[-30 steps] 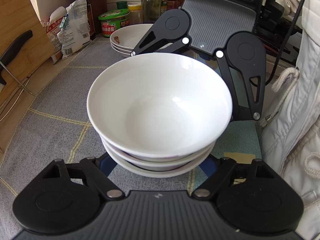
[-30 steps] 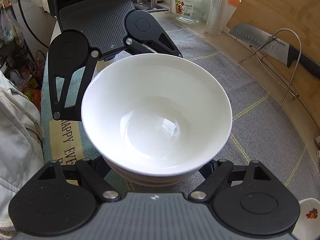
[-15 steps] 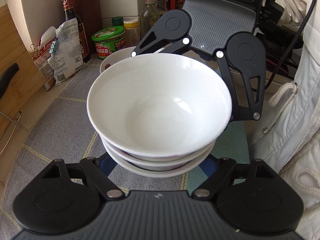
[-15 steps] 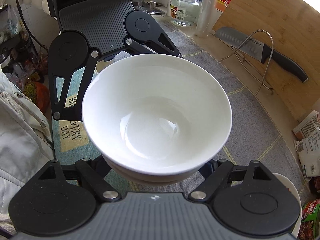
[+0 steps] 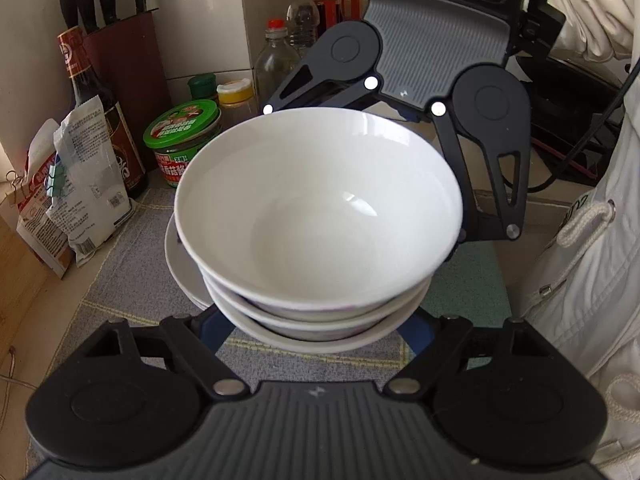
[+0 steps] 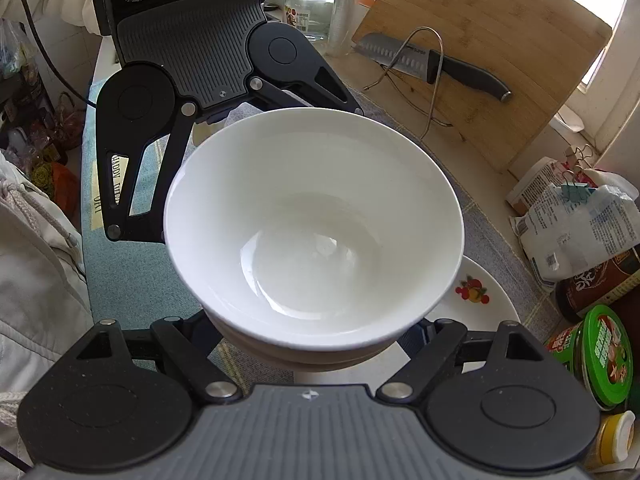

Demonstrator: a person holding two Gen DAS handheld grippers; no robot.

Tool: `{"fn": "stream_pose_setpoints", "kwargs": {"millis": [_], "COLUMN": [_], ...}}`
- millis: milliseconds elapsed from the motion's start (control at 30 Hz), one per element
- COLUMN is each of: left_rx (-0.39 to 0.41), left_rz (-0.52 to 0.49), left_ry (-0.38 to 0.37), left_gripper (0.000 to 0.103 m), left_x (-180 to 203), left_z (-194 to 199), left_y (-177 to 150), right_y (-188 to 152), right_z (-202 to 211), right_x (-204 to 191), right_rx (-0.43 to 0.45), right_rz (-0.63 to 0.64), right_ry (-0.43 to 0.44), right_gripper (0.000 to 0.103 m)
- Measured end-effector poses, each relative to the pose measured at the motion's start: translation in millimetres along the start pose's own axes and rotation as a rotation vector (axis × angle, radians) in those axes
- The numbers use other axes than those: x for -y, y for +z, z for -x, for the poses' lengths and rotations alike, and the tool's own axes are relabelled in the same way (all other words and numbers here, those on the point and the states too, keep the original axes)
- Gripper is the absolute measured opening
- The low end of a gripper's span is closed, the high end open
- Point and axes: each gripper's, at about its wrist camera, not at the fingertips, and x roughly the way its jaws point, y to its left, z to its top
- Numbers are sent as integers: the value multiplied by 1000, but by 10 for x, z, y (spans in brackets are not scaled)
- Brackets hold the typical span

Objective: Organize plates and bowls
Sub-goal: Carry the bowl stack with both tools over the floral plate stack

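A stack of three white bowls [image 5: 320, 208] hangs in the air between my two grippers, which face each other across it. My left gripper [image 5: 316, 330] is shut on the lower part of the stack, its fingertips hidden under the bowls. My right gripper [image 6: 316, 344] is shut on the opposite side, its fingertips hidden too. Directly below the stack lie white plates [image 5: 176, 256]; the top plate [image 6: 486, 300] has a small fruit print.
A green-lidded jar [image 5: 182, 136], sauce bottle [image 5: 100, 120], knife block [image 5: 128, 60] and paper bags [image 5: 72, 192] crowd the back. A cutting board [image 6: 500, 40] with a knife [image 6: 436, 64] leans nearby. A person's white jacket [image 5: 592, 264] is close. A grey mat [image 5: 132, 248] covers the counter.
Both grippers have carried the bowl stack across the counter toward the jars and bottles. The plates, earlier beyond the stack, now lie right under it.
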Motion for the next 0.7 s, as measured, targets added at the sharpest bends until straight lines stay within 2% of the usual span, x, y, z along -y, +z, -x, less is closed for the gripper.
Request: {"fn": "stream_pose_setpoints", "kwargs": {"millis": [267,700], "left_rx": [-13,-30], "left_rz": [-45,-39], "left_ry": [-3,-11], "left_gripper": [85,85], "left_x": [-32,-211], "left_z": [-334,-697], "left_y": [260,323], "right_y": [-263,-506], "right_z": [47,-31], "right_x": [279,536], "right_rx": [-4,-24], "right_rz": [-50,-90], "right_ry": [-23,-46], "right_gripper": [89,89]}}
